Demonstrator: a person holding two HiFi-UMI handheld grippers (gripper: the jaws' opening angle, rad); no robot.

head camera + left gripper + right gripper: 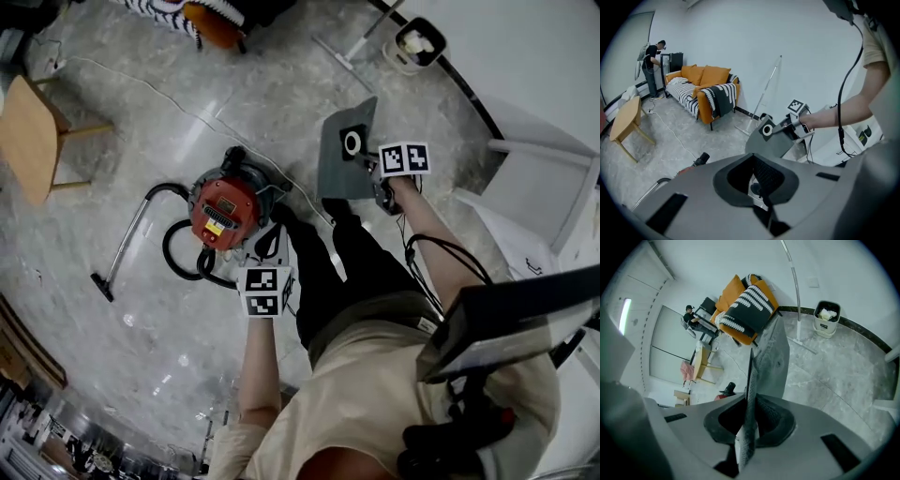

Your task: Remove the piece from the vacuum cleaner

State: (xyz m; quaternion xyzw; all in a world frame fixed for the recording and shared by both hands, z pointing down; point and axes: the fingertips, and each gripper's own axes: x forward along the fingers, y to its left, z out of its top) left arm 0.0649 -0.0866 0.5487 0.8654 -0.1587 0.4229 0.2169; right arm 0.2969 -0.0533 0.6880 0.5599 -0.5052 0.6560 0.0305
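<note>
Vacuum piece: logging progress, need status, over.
Right gripper shut on grey piece, held clear of vacuum cleaner. Left gripper shut, empty. Nothing in the way.

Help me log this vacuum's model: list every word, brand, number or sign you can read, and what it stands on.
No text reads clearly in any view.
The yellow label on the vacuum cleaner: print too small to read.
The grey piece: a white ring on a black square, no letters.

vacuum cleaner (725,390) mostly hidden behind right gripper (748,427) body; grey piece (776,366) lower end lost between jaws; sofa (214,26), table (26,141) cut by head view edges; far person (650,63) too small
</note>
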